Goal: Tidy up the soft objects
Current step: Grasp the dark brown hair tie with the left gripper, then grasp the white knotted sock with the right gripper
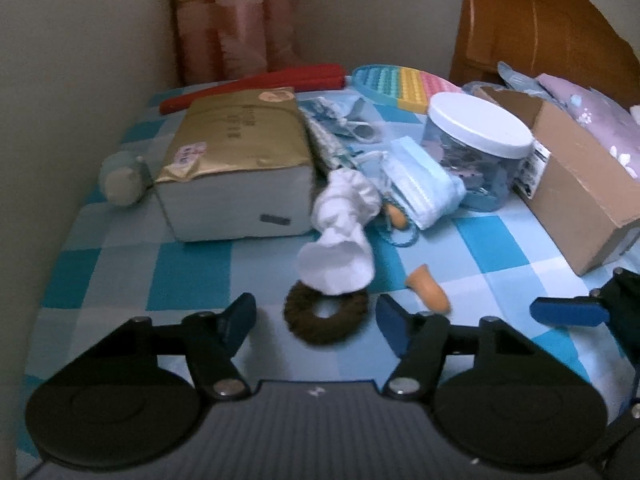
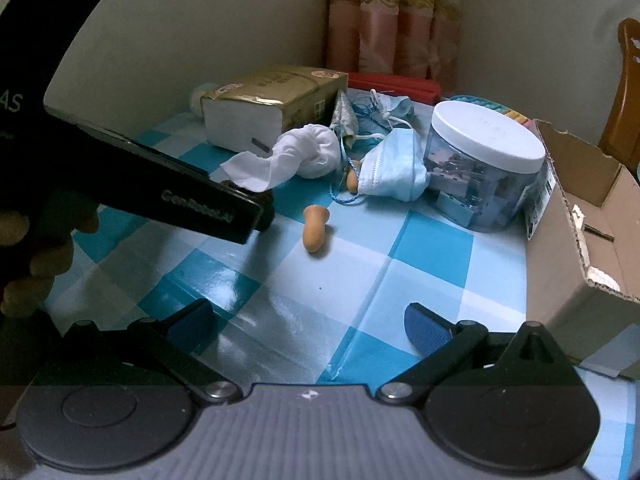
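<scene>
This is a lived-in home room: pink curtains [image 1: 236,20] with gold trim hang at the top centre, a carved wooden chair [image 1: 532,28] stands upper right, and a blue checked tablecloth [image 1: 192,280] is cluttered with household odds and ends.

Quick tally on the counter [image 2: 400,280]: 2 orange earplugs, one loose [image 2: 314,230], one tucked by the masks [image 2: 352,180]. 1 brown scrunchie [image 1: 326,314]. 1 white sock [image 1: 340,236]. Approx. 2 blue face masks [image 2: 394,172] [image 2: 394,106]. 1 lidded jar [image 2: 486,168], 1 cardboard box [image 2: 576,240], 1 gold-wrapped pack [image 1: 236,160], 1 rainbow pop-toy [image 1: 400,80].
</scene>
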Motion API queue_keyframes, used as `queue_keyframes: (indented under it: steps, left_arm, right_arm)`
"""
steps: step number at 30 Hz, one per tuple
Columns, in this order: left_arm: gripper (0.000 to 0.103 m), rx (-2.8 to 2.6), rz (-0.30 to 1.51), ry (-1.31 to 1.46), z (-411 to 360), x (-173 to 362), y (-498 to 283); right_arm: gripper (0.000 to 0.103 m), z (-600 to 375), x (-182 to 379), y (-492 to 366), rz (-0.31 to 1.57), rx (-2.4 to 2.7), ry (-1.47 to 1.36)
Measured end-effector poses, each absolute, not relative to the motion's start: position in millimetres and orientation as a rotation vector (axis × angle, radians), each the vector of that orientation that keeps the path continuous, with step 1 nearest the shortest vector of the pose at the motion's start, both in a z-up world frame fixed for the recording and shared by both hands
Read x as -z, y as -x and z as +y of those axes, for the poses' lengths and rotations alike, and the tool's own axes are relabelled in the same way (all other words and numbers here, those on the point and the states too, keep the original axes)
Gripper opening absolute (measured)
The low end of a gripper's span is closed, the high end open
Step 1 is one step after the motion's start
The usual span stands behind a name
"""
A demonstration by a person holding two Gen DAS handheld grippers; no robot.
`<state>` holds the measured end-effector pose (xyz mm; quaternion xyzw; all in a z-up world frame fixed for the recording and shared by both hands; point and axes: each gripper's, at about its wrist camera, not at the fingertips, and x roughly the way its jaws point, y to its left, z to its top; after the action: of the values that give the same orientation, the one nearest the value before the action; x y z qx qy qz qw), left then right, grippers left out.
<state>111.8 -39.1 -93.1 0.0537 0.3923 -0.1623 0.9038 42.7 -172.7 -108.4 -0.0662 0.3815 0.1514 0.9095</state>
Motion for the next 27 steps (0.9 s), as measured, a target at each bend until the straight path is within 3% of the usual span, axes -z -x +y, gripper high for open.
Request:
queue_keyframes:
  steps: [5, 22, 27]
  left_arm:
    - [0.041, 0.349, 0.790, -0.126, -41, 93, -113]
    - [0.039, 0.264, 0.800, -0.120, -2, 89, -105]
    - [0.039, 0.234, 0.803, -0.106, 10, 88, -105]
  right_arm:
    - [0.103, -172, 108, -42, 0.790, -0.310, 0.145]
    - [0.103, -173, 56, -85, 0.762, -0.472, 0.272]
    - [0.096, -155, 51, -110, 0.775, -0.536, 0.274]
